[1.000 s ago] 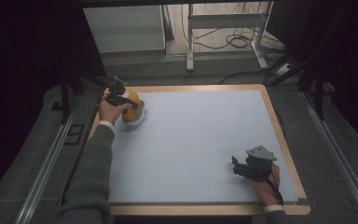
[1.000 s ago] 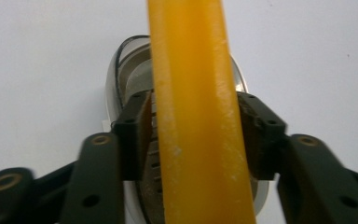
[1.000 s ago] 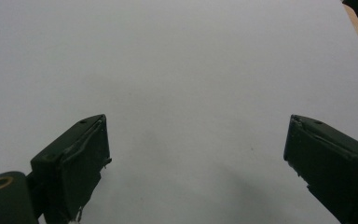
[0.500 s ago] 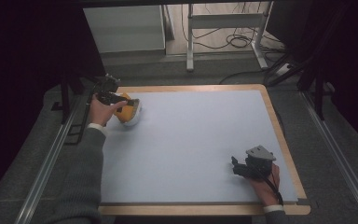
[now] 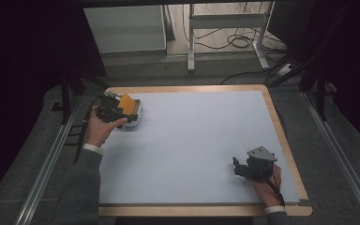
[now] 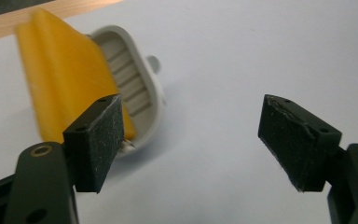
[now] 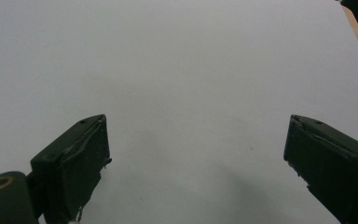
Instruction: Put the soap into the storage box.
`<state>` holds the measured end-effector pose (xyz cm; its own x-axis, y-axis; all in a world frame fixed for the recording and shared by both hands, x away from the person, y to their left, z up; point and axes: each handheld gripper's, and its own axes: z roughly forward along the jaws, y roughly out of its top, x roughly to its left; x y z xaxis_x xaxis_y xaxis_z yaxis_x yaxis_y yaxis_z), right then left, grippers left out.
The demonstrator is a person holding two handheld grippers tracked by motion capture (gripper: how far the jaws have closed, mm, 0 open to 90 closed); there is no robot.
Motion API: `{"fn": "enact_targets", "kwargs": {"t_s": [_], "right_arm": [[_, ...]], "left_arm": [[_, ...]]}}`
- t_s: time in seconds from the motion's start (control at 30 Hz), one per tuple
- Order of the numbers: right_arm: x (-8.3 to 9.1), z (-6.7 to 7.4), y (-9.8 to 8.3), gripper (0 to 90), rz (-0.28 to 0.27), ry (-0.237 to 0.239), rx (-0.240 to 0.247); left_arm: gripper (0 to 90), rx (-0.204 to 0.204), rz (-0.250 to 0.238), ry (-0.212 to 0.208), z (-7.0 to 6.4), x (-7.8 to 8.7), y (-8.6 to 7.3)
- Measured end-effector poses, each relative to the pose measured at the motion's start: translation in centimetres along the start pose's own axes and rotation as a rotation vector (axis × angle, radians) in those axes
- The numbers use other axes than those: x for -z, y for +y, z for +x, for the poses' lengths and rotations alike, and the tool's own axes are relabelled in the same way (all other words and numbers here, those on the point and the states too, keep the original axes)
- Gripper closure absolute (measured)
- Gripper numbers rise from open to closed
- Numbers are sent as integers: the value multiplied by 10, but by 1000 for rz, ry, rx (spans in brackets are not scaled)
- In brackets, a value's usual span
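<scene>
I find the yellow sponge (image 6: 60, 74) set in its white ribbed tray (image 6: 137, 88) at the counter's (image 5: 192, 136) far left corner. My left claw (image 6: 186, 140), jaws just opened, is released beside it with nothing between them. Right claw (image 7: 196, 163) rests spread and empty. I judge placement done, withdrawal remaining.

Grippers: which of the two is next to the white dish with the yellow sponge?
The left gripper, at the mat's far-left corner, open beside the white dish holding the yellow sponge. The right gripper sits open near the mat's right edge, over bare mat.
</scene>
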<state>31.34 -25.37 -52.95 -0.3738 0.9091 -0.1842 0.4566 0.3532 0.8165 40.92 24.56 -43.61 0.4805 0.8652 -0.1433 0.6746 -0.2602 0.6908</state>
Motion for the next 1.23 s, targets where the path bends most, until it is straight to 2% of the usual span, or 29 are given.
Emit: {"fn": "enact_targets", "kwargs": {"t_s": [0.23, 0.33, 0.5, 0.6, 0.7, 0.9, 1.0, 1.17, 1.23], "right_arm": [[1, -1, 0, 70, -13, 5, -9], [1, -1, -1, 70, -16, 7, -3], [1, -1, 0, 70, -13, 9, -2], [1, 0, 0, 70, -10, 5, 5], [1, 1, 0, 70, -9, 3, 10], [1, 0, 0, 70, -12, 10, 0], [1, 0, 0, 70, -11, 8, 4], [1, 0, 0, 70, -10, 7, 8], [1, 0, 0, 70, -9, 8, 8]], "left_arm": [[207, -26, -14, -59, -28, -2, -44], [205, -43, -8, -83, -33, -7, -61], [207, 10, -38, -111, -36, -11, -85], [200, 20, -22, -112, -39, -14, -96], [194, 15, -4, -112, -40, -16, -101], [195, 22, -36, -105, -41, -12, -102], [185, 21, -73, -125, -44, -9, -101], [166, 0, -70, -101, -45, -11, -100], [151, -11, -56, -74, -45, -15, -100]]}}
